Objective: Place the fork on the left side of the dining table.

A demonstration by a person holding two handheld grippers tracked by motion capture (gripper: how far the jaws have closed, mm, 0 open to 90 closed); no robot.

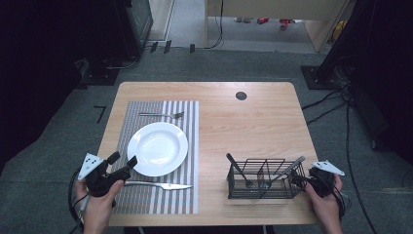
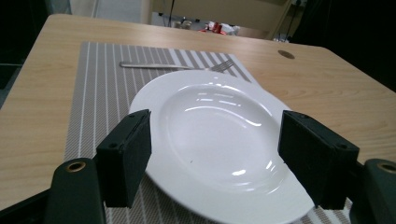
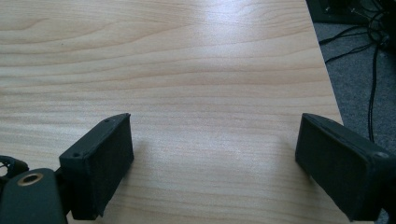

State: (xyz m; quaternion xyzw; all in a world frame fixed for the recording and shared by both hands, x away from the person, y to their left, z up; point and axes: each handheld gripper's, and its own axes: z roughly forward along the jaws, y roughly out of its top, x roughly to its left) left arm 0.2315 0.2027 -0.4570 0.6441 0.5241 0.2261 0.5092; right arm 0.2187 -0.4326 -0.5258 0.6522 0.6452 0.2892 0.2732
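A white plate [image 1: 158, 147] lies on a striped placemat [image 1: 146, 197] on the left half of the wooden table. A fork [image 1: 163, 115] rests beyond the plate and a knife [image 1: 158, 185] in front of it. My left gripper [image 1: 122, 159] stands open at the plate's near left rim. In the left gripper view the plate [image 2: 219, 135] shows between and beyond the parted black jaws of that gripper [image 2: 215, 156], which touch nothing, and the fork [image 2: 180, 66] lies behind it. My right gripper [image 1: 314, 176] sits beside a black wire caddy [image 1: 265, 179]. Its jaws [image 3: 212, 163] are wide apart over bare wood.
The caddy holds several utensils, their handles leaning out. A dark round grommet [image 1: 241, 95] sits near the table's far edge. Cables [image 3: 369, 60] run over the grey floor past the table's right edge [image 3: 327, 79]. Dark stands flank the table.
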